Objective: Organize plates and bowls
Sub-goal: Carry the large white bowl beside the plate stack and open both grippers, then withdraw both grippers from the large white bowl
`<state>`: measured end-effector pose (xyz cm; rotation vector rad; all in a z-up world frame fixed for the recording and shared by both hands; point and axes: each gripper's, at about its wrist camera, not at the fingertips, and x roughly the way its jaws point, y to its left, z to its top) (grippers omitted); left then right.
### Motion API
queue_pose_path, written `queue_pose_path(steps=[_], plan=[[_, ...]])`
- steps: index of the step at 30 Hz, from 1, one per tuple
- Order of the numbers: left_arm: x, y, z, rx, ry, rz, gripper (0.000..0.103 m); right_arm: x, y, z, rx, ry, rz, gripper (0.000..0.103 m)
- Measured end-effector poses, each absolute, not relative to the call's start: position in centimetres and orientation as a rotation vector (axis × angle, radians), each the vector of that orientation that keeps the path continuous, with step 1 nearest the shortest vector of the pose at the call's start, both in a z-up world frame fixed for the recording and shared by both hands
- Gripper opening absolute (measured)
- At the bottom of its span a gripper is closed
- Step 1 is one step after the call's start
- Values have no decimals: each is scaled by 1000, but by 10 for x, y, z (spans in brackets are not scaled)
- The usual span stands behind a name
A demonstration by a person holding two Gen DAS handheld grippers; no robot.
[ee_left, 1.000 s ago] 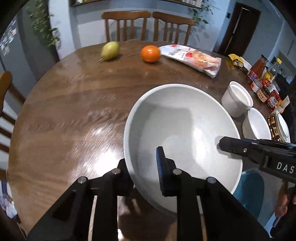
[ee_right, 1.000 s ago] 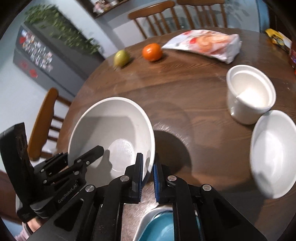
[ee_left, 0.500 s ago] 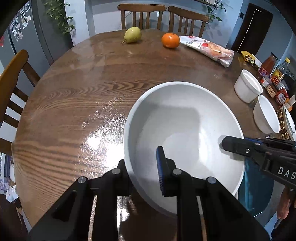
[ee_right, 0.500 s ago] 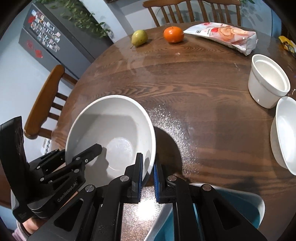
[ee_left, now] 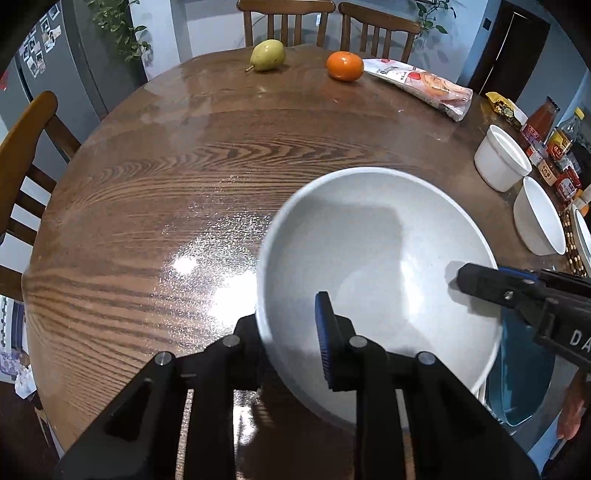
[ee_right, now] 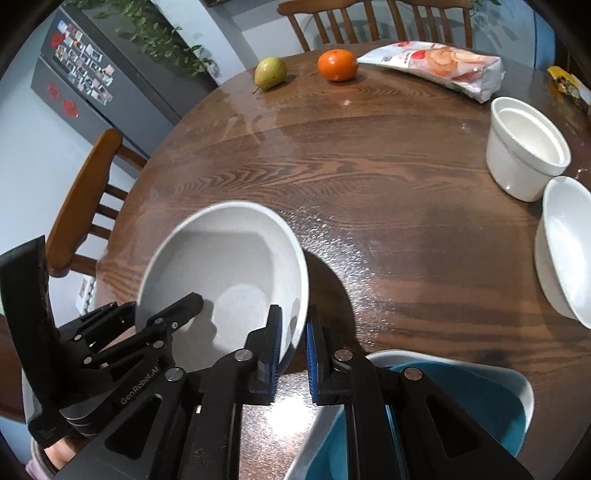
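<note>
A large white bowl (ee_left: 376, 258) is held in the air above the round wooden table (ee_left: 184, 177). My left gripper (ee_left: 291, 332) is shut on its near rim. My right gripper (ee_right: 293, 332) is shut on its opposite rim; the bowl also shows in the right wrist view (ee_right: 225, 273). A blue-lined bowl (ee_right: 458, 406) sits under my right gripper at the table's front edge. A shallow white bowl (ee_right: 565, 247) and a straight-sided white cup bowl (ee_right: 524, 147) stand at the right.
A pear (ee_left: 267, 55), an orange (ee_left: 344, 65) and a snack bag (ee_left: 421, 86) lie at the far side. Sauce bottles (ee_left: 550, 144) crowd the right edge. Wooden chairs stand at the back (ee_left: 328, 22) and left (ee_left: 26, 147).
Both grippers have lifted the white bowl higher and pulled back, so more of the table shows. The blue-lined bowl has come further into view below the right gripper.
</note>
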<state>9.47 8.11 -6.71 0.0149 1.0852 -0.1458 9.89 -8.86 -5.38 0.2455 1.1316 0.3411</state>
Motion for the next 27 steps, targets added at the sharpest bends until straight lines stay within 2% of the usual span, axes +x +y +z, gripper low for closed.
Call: queue_pose_path(steps=[2,3,5,7,9,10,13,16,19,27], plan=[[94,84,-65,1,1081,-139,26,97,-91,-50,244,1120,333,12],[93,86,-63,-5,1075,-137,32,96,-93,-48,240,1114,328,13],[91,88,-58,-13,1065,-134,44,94,-97,-44,242,1102,310,19],[90,90,-53,-18,1051,-126,56,92,-103,-41,262,1093,303,32],[87,92,-49,-23,1042,-120,61,89,-107,-39,278,1084,295,39],[86,93,-46,-24,1037,-112,68,88,-110,-37,287,1079,294,41],[80,95,-39,-20,1016,-97,80,84,-116,-34,303,1071,286,46],[74,95,-31,-10,998,-87,84,78,-121,-30,319,1059,286,53],[67,93,-25,6,979,-78,93,70,-124,-24,318,1041,276,57],[54,81,-12,41,940,-101,101,50,-133,-11,284,976,226,57]])
